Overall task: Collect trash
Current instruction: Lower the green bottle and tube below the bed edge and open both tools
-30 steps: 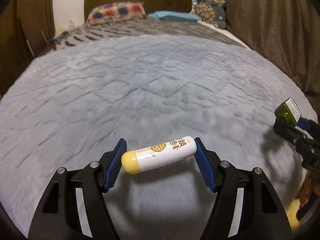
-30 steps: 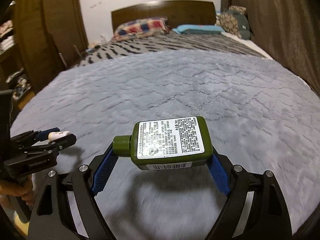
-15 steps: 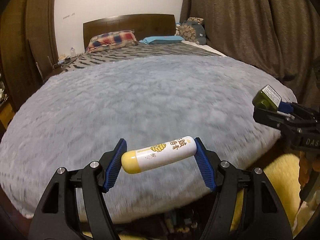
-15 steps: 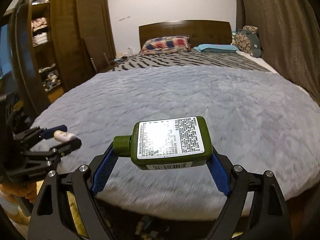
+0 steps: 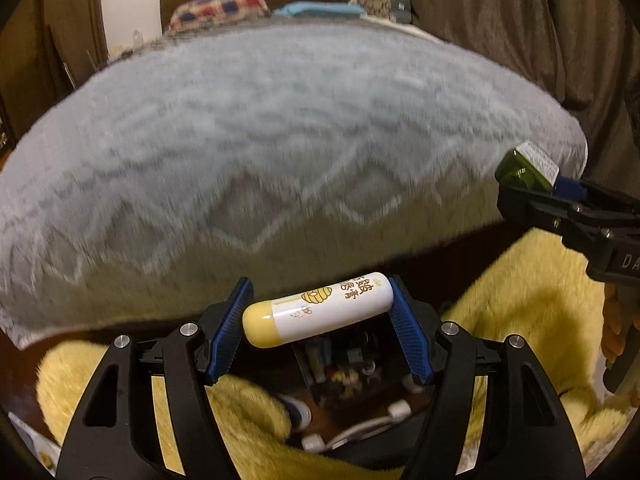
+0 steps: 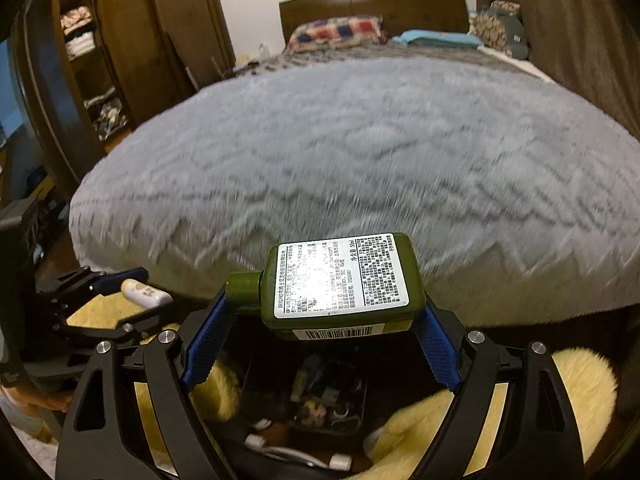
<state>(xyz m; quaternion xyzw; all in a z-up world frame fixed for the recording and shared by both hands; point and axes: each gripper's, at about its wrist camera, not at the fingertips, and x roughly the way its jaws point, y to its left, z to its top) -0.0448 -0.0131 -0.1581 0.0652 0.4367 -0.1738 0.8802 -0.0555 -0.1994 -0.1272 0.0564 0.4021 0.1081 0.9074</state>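
Here the left gripper point(image 5: 318, 316) hangs past the foot edge of the grey fluffy bed point(image 5: 280, 140), jaws clamping a white tube with yellow cap point(image 5: 316, 310) crosswise; the right gripper point(image 6: 320, 312) beside it pinches a dark green labelled plastic bottle point(image 6: 340, 280), above a dark bin of trash point(image 6: 328, 396).

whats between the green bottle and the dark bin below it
Nothing: in the right wrist view, open air separates the green bottle from the dark bin.

We can't make out the blanket point(image 5: 280, 128) pattern, it's all motion blur. Stuff in the dark bin point(image 6: 320, 396) near the floor is too small to tell, and the right tool point(image 5: 560, 200) gets cut off at the edge.
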